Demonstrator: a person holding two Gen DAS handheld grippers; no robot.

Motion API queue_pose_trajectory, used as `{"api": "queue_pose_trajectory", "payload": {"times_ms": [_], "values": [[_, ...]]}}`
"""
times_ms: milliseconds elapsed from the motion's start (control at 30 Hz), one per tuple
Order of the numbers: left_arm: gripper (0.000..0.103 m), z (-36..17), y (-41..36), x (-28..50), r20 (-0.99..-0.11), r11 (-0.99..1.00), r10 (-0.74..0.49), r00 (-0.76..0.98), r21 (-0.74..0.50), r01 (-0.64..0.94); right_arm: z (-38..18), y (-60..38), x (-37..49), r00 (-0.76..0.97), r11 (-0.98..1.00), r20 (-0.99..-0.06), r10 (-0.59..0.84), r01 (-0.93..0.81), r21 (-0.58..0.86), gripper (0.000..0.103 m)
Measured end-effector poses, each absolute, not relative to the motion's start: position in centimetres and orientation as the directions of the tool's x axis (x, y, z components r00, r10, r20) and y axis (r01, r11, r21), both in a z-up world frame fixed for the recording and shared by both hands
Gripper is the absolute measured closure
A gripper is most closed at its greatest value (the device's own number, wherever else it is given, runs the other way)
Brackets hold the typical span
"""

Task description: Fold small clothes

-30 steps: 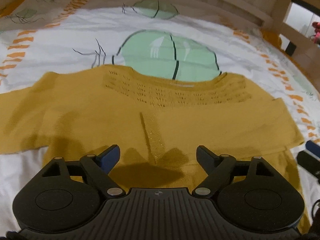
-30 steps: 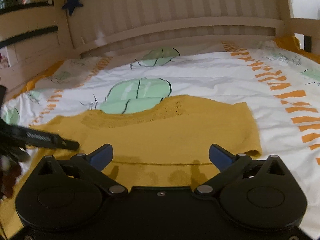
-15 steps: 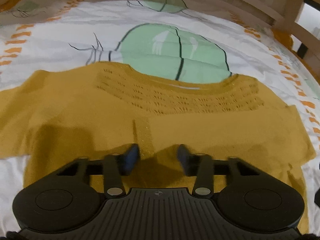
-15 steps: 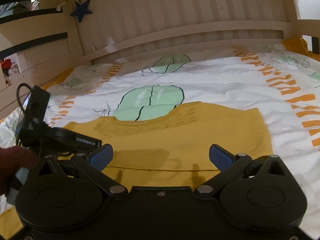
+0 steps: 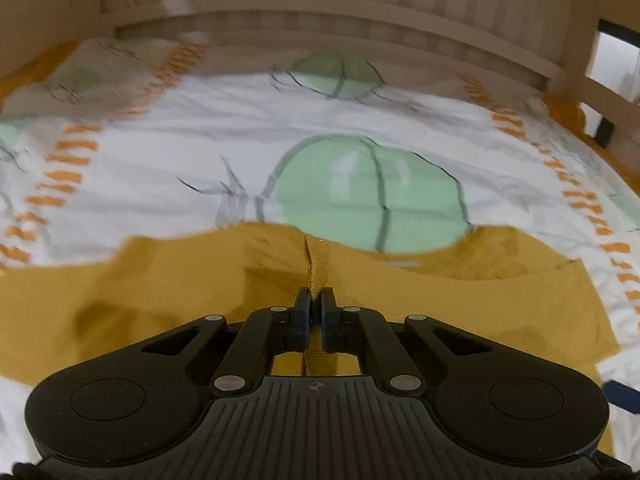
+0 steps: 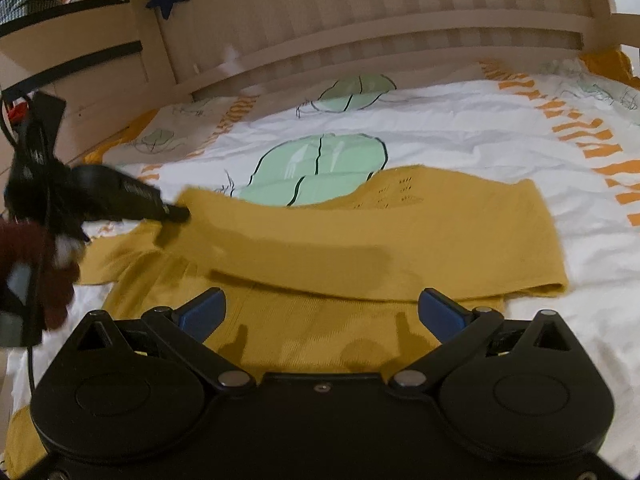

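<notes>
My left tongs (image 5: 315, 300) have just closed on the sweater's (image 5: 160, 304) ridge, right tongs (image 6: 322, 314) open; I should lift evenly, avoiding bunching.

Through the left wrist camera I see my left gripper (image 5: 316, 300) with its jaws just closed on a ridge of the mustard knit top (image 5: 160, 300) — the fabric is pinched up into a raised crease between them. The garment lies across the cactus-print bedsheet (image 5: 240, 132), with the wooden headboard (image 5: 320, 12) beyond — all slightly blurred.
</notes>
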State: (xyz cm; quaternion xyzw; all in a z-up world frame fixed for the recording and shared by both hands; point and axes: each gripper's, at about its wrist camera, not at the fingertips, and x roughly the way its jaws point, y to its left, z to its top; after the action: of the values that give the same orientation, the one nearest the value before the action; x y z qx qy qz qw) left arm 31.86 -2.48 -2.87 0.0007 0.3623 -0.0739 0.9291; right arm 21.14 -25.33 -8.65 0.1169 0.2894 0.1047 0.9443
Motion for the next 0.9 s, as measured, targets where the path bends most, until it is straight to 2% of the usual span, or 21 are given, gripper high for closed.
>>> {"api": "queue_pose_trajectory", "payload": {"times_ms": [533,733,800,867,900], "values": [[0.098,-6.5,3.1,33.9,-0.733,0.999,0.048,0.679,0.046,-0.021,-10.4,-24.5,21.9,0.729,0.953,-0.627,0.274,-0.117,0.281,0.001],[0.096,-8.7,4.0,34.4,-0.761,0.999,0.045,0.648,0.026,-0.039,-10.8,-24.4,22.1,0.717,0.954,-0.642,0.271,-0.111,0.278,0.001],[0.090,-9.0,4.1,34.2,-0.755,0.999,0.046,0.654,0.025,-0.040,-10.8,-24.4,22.1,0.715,0.955,-0.646,0.269,-0.111,0.275,0.001],[0.072,-9.2,4.0,33.9,-0.745,0.998,0.069,0.663,0.052,-0.045,-10.9,-24.3,22.2,0.712,0.956,-0.649,0.266,-0.112,0.270,0.001],[0.070,-9.3,4.0,33.9,-0.742,0.997,0.080,0.666,0.065,-0.047,-10.9,-24.3,22.2,0.711,0.957,-0.652,0.265,-0.112,0.266,0.001]]}}
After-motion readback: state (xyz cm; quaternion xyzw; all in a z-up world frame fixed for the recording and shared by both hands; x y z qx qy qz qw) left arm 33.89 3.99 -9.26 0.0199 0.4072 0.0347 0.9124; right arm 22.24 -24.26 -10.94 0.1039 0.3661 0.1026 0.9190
